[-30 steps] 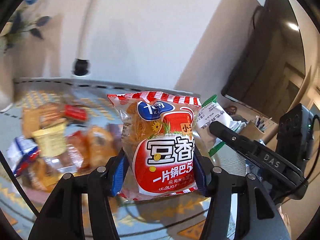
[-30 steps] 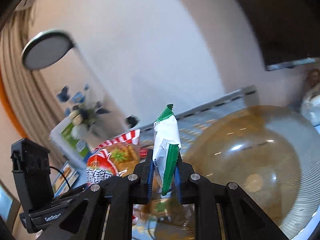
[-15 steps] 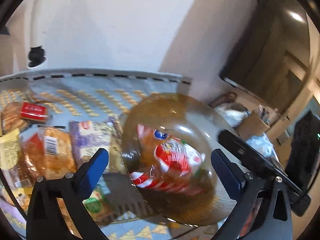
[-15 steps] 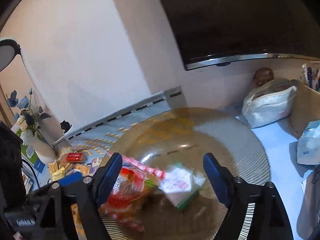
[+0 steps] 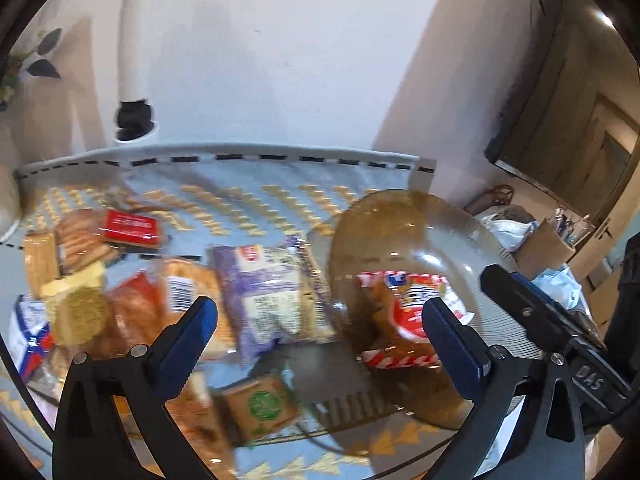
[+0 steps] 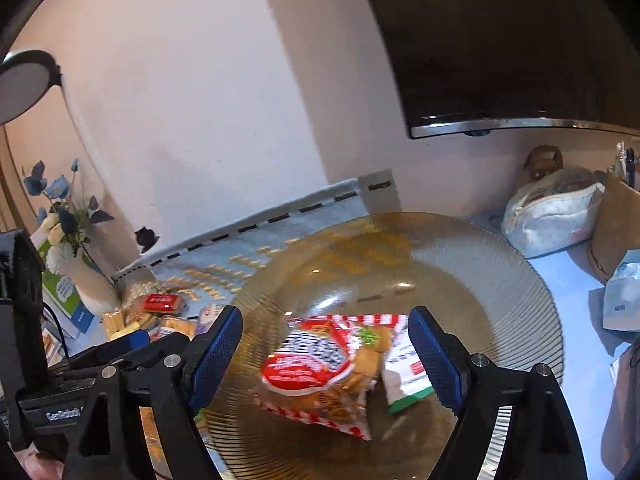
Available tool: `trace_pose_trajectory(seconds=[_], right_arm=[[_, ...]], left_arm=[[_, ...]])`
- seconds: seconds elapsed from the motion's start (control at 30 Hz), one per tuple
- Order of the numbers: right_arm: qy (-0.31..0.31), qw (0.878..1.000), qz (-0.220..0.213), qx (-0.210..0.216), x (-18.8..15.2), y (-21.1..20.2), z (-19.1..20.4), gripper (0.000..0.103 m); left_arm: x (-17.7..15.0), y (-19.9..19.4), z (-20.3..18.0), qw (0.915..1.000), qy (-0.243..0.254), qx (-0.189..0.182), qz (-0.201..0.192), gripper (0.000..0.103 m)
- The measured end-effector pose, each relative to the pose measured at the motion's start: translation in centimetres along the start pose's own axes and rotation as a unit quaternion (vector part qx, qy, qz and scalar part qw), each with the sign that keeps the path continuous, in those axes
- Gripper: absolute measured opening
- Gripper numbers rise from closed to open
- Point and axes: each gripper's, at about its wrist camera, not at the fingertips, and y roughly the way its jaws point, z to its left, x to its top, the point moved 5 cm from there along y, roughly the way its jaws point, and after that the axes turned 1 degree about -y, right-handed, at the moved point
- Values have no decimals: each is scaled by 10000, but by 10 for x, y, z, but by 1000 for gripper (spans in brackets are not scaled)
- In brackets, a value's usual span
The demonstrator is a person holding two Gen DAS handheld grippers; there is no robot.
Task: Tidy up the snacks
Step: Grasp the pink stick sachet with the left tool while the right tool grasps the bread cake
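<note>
A red snack bag [image 6: 316, 364] lies in the amber glass plate [image 6: 500, 280], with a white and green packet [image 6: 404, 376] beside it on the right. The red bag [image 5: 400, 320] and the plate [image 5: 404, 224] also show at the right of the left wrist view. My left gripper [image 5: 320, 340] is open and empty above a purple packet [image 5: 272, 300] and the pile of snacks. My right gripper [image 6: 324, 360] is open and empty above the plate. The left gripper's body [image 6: 100, 364] shows at the left of the right wrist view.
Several loose snacks lie on the patterned blue cloth [image 5: 248, 176] left of the plate: a red-labelled biscuit pack [image 5: 128, 228], a yellow packet [image 5: 76, 304], a green-labelled packet [image 5: 264, 404]. A vase of blue flowers [image 6: 68, 240], a white pouch [image 6: 552, 208] and a cardboard box [image 6: 616, 232] stand around.
Both grippers have opened and let go: the red bag and the white and green packet have dropped into the plate. The left gripper has swung left over the snack pile.
</note>
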Motion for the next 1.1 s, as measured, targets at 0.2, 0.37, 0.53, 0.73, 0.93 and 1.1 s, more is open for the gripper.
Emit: trace_pose_trajectory(seconds=[0.2,0.37,0.53,0.73,0.93,1.1], right_arm=[[-96,9985,-167,515,-3,-3,35,86],[-454,9929,-301,1053,-14,-5,87,86],[-640,9832,-146,1702,-34,-1,138,86],[-1007,9783,304,1783,-65,19,177,86],[-1272,9750,801,1638,-99,45,195,86],[-1560,9688,1057,1609,-118,61,206,86]], left_arm=[[3,-25,40,9994,-98,294,-126,102],[-1,-51,87,9978,-264,577,-190,102],[-20,-72,141,9953,-383,879,-140,102],[-54,-83,204,9909,-624,1189,53,102],[-84,-76,232,9933,-589,943,311,102],[-98,-64,239,9931,57,943,696,102]])
